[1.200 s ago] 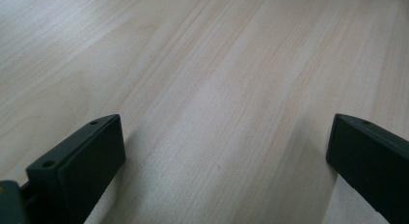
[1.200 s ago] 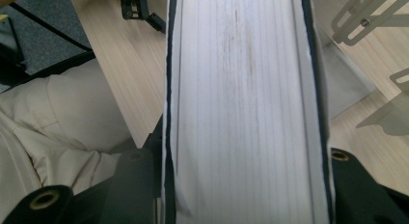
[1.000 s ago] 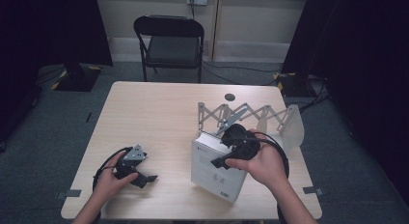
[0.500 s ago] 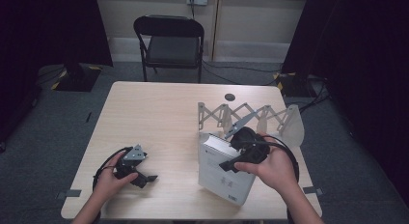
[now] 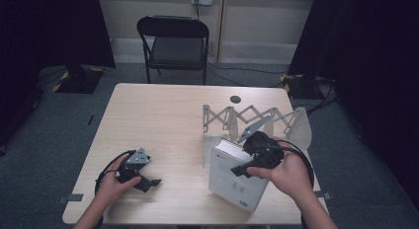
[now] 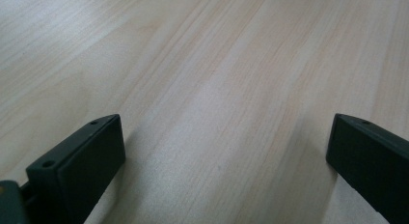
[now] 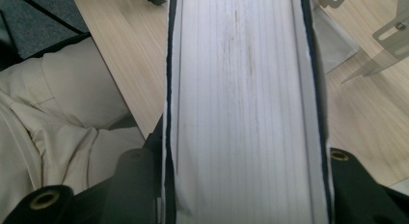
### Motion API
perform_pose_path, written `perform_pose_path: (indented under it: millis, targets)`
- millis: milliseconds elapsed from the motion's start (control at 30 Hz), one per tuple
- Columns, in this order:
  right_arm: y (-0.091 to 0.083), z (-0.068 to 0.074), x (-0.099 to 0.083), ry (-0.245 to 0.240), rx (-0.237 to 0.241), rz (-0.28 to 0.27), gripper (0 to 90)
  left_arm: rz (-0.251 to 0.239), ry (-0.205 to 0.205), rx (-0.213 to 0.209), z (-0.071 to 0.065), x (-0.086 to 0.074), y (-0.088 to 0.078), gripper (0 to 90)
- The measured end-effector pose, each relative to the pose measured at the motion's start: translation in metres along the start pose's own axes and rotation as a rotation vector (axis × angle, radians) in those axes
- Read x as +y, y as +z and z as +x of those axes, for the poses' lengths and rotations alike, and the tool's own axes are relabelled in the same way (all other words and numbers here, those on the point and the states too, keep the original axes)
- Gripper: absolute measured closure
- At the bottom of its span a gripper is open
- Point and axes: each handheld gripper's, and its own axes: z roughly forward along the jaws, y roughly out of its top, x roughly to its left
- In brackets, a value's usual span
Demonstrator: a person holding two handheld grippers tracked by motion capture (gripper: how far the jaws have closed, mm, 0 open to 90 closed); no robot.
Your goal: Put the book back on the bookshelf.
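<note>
White covers a thick book (image 5: 236, 175) that we find clamped in the right gripper (image 5: 257, 162), the jaws pressing on its two covers with the page block between them; the right gripper view confirms this, with the pages (image 7: 243, 103) running up the middle. We note small dark marks on the front cover, too small for us to read, and no other legible writing anywhere. The book is tilted over the table's (image 5: 168, 120) near right corner, just in front of a folding metal rack (image 5: 252, 121); whether its lower corner touches the wood we cannot tell.

We count one book, one rack, one table, one black folding chair (image 5: 174, 44) beyond the far edge, one small dark round spot (image 5: 235, 98) on the tabletop, and two grippers.

Our left gripper (image 5: 143, 179) rests on the wood near the front left edge, jaws spread wide with only bare tabletop (image 6: 212, 103) between them.

Open room lies across the left and far halves of the table; the book sits close to the front edge.
</note>
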Motion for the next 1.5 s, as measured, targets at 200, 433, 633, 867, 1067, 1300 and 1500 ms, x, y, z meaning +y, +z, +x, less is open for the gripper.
perform_pose_path:
  millis: [200, 433, 633, 867, 1067, 1300, 1500]
  targets:
    - [-0.003, -0.002, -0.004, 0.008, -0.004, 0.008, 52.6, 0.000, 0.000, 0.000, 0.000, 0.000, 0.000, 0.0]
    - [-0.005, -0.005, -0.010, 0.020, -0.013, 0.012, 52.6, 0.000, 0.000, 0.000, 0.000, 0.000, 0.000, 0.0]
    - [-0.006, -0.008, -0.015, 0.027, -0.013, 0.010, 52.6, 0.000, 0.000, 0.000, 0.000, 0.000, 0.000, 0.0]
    - [-0.008, -0.012, -0.020, 0.043, -0.016, 0.014, 52.7, 0.000, 0.001, -0.001, 0.000, 0.000, 0.000, 0.0]
    - [-0.014, -0.014, -0.027, 0.054, -0.025, 0.009, 52.6, 0.000, 0.001, -0.001, 0.000, 0.000, 0.000, 0.0]
    - [-0.017, -0.020, -0.033, 0.078, -0.032, 0.004, 52.6, 0.000, 0.001, -0.001, 0.000, 0.000, 0.000, 0.0]
    - [-0.019, -0.023, -0.038, 0.089, -0.037, 0.008, 52.7, 0.000, 0.001, -0.001, 0.000, 0.000, 0.000, 0.0]
